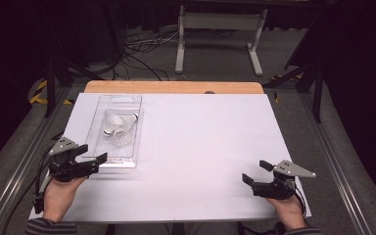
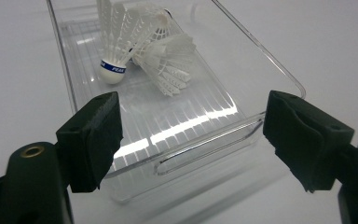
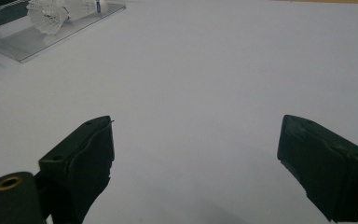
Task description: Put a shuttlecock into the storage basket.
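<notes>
Shuttlecocks [image 1: 117, 130] lie in a clear plastic tray [image 1: 133, 147] on the left part of the white table [image 1: 200, 147] in the high view, grouped toward the tray's middle. The tray's long axis runs away from the person, and its near short end sits just ahead of the left gripper [image 1: 92, 157], whose jaws stand spread and hold nothing. The right gripper [image 1: 254, 172] rests well apart, near the table's right front corner, also spread and empty. So the left hand [image 1: 61, 196] is clearly the nearer one.

Seen from the left gripper view, the left gripper [image 2: 186, 140] looks straight along the tray [image 2: 205, 149], its jaws set either side of the near end with its handle slot, not touching it as far as I can tell. The shuttlecocks [image 2: 144, 51] lie farther in, straight ahead; one has a blue band at its cork.

From the right gripper view, the right gripper [image 3: 196, 158] faces bare table, with the tray [image 3: 37, 44] and a shuttlecock [image 3: 51, 16] far off at the upper left.
</notes>
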`<state>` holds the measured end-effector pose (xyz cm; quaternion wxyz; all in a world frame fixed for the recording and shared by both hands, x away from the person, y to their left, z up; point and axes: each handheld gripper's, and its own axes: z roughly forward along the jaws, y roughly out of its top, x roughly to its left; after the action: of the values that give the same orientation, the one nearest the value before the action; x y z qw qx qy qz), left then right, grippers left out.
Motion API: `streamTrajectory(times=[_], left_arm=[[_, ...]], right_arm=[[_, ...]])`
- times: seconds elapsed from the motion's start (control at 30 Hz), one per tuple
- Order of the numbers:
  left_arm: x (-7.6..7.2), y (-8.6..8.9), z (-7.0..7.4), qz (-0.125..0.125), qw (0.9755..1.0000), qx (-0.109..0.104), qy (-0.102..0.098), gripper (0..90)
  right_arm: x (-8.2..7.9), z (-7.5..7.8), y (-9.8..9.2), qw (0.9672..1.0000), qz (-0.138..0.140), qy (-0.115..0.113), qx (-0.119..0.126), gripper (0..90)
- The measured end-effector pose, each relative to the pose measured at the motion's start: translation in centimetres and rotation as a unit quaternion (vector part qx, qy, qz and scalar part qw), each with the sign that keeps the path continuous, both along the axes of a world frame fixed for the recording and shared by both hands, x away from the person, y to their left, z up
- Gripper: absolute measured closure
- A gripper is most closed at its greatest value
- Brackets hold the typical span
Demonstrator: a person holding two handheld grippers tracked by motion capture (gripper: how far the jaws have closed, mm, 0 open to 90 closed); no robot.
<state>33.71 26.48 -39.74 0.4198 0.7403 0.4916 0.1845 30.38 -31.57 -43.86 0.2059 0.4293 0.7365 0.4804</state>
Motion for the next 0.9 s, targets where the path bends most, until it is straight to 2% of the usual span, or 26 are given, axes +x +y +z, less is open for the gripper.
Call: streamTrajectory(times=[0.27,0.53,0.7,0.77,0.9], left_arm=[[-0.6,0.0,-0.2,0.003,1.0000,-0.005,-0.008,20.9],[-1.2,0.2,-0.5,0.000,1.0000,-0.006,-0.007,20.8],[-1.6,0.2,-0.6,0.002,0.9999,-0.005,-0.012,20.6],[-1.8,0.2,-0.6,0.005,0.9997,-0.004,-0.022,20.9],[-2.1,0.5,-0.8,0.010,0.9996,-0.011,-0.022,21.0]], right_arm=[[0.0,0.0,0.0,1.0000,0.000,0.001,0.001,11.6],[0.0,0.0,0.0,1.0000,0.000,0.001,0.000,11.6],[0.0,0.0,0.0,1.0000,0.001,0.002,-0.001,11.5],[0.0,0.0,0.0,1.0000,0.001,0.002,-0.001,11.5],[0.0,0.0,0.0,1.0000,0.000,0.002,-0.001,11.5]])
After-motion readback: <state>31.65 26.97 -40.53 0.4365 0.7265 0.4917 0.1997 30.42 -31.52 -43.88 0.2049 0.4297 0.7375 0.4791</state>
